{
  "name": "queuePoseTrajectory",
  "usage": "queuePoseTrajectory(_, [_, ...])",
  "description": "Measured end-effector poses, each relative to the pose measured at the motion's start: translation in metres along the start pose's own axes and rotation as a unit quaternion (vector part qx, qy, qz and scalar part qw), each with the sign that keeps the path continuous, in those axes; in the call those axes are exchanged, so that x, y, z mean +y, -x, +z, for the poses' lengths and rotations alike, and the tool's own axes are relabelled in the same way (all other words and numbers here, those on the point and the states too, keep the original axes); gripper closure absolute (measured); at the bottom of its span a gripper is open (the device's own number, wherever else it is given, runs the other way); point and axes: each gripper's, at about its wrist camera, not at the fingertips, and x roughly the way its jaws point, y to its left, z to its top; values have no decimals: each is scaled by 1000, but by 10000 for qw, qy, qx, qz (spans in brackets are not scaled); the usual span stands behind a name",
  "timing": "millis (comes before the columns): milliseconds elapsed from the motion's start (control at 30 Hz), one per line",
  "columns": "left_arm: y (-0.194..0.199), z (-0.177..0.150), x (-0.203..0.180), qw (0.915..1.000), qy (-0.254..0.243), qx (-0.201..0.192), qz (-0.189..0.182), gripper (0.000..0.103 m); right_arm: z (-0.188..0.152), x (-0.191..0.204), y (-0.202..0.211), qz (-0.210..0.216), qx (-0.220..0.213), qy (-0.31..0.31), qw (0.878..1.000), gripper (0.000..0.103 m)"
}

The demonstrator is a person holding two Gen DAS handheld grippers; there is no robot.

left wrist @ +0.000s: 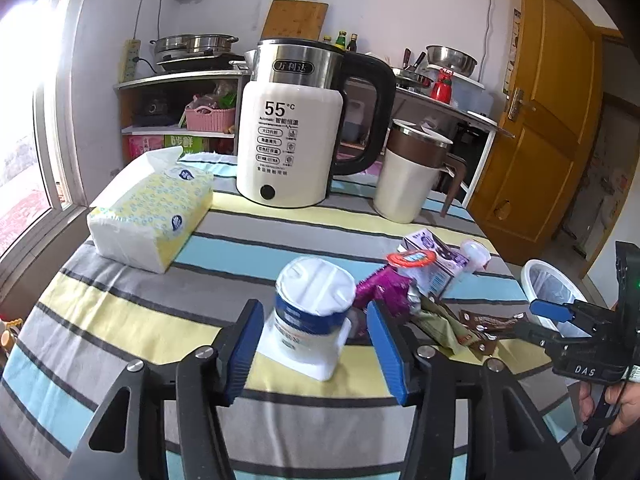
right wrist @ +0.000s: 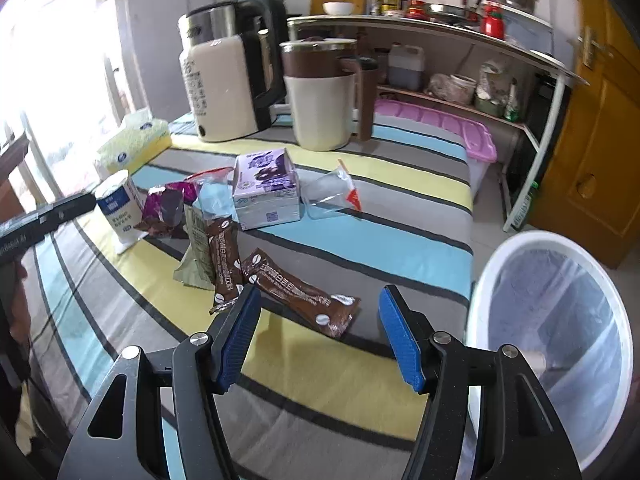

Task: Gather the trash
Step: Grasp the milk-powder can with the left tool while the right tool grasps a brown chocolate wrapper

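Your left claw [left wrist: 316, 344] stands open around the milk carton [left wrist: 308, 312], pads not touching — close on it. Your right claw [right wrist: 316, 336] gapes empty above a brown wrapper [right wrist: 300, 292] near the table's right edge, beside the bin [right wrist: 548, 344].

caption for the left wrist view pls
Open left gripper frames a white yogurt pouch on the striped tablecloth.
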Motion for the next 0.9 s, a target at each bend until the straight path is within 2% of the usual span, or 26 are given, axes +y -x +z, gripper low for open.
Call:
queuePoseTrajectory(233, [-19,7,4,9993,-214,185,-250,40,-2,-1,-19,151,382,161,9990,41])
queuePoseTrajectory(300, [-24,7,4,9986,-260,288,-368,39,-2,-1,-21,181,422,146,9988,41])
queuePoseTrajectory(433, [-34,8,4,9982,-319,365,-359,39,-3,0,-21,298,437,109,9985,42])
queuePoseTrajectory(500, [-36,9,3,9981,-317,376,-364,39,-4,2,-22,337,441,128,9984,48])
queuePoseTrajectory(567, [-37,9,2,9981,-325,362,-388,40,-4,4,-23,317,448,154,9984,60])
queuePoseTrajectory(633, [-39,9,1,9980,-320,390,-389,41,-5,4,-22,308,424,121,9986,66])
queuePoseTrajectory(700, [-41,8,-1,9978,-298,424,-403,49,-6,4,-21,330,411,58,9986,73])
queuePoseTrajectory(767, [-41,7,-2,9979,-303,424,-374,52,-8,3,-18,328,380,-10,9987,82])
queuePoseTrajectory(833, [-39,5,-3,9980,-282,411,-394,52,-10,2,-15,337,354,-102,9988,89])
queuePoseTrajectory(900, [-37,4,-3,9980,-263,398,-404,52,-13,0,-11,355,307,-217,9987,91])
